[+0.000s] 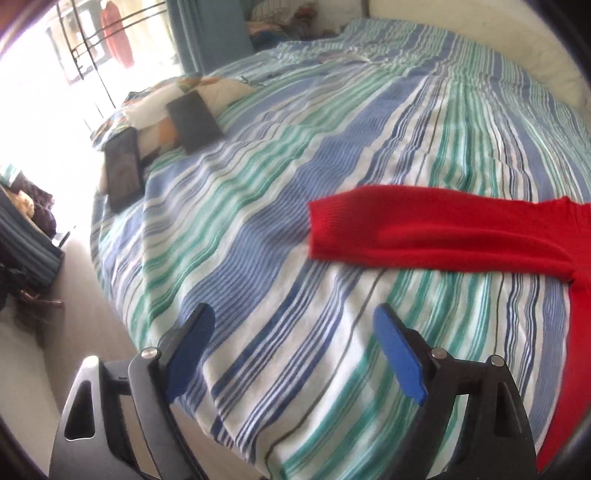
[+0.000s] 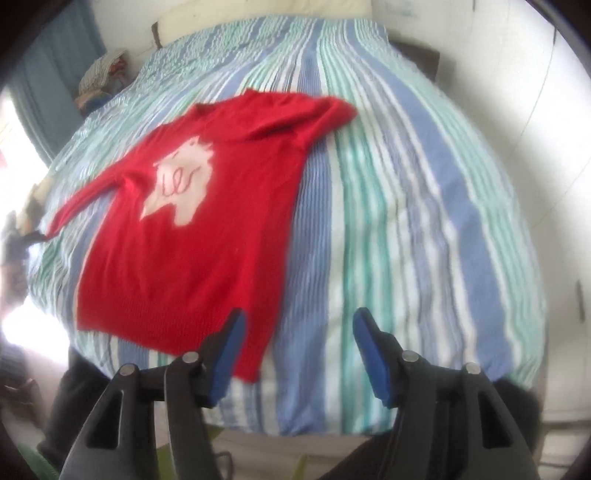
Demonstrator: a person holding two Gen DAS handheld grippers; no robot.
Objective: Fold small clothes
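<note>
The left gripper [image 1: 293, 332] has its blue pads [image 1: 397, 352] spread wide with nothing between them, poised over bare striped bedding just short of a red sleeve. The right gripper [image 2: 299, 339] is likewise released, its jaws apart and empty; its left pad [image 2: 227, 360] sits over the near right corner of the red sweater [image 2: 192, 251] hem, though whether it touches the knit cannot be told.

Beneath both lies a bed [image 2: 424, 221] covered in blue, green and white stripes running from foot to headboard. The sweater lies flat, front up, on the left half of the bed in the right wrist view, a pale motif [image 2: 183, 188] on its chest. Its long axis runs from the hem at the near edge to the neck farther up, leaning slightly right. One sleeve [image 1: 424, 232] stretches out leftward across the stripes; the other is bunched near the shoulder.

To the sweater's right the cover is open up to the white wall. In the left wrist view, two dark flat slabs [image 1: 194, 122] rest on cushions by the bed's far left edge, near a bright window and a blue curtain [image 1: 210, 33].
</note>
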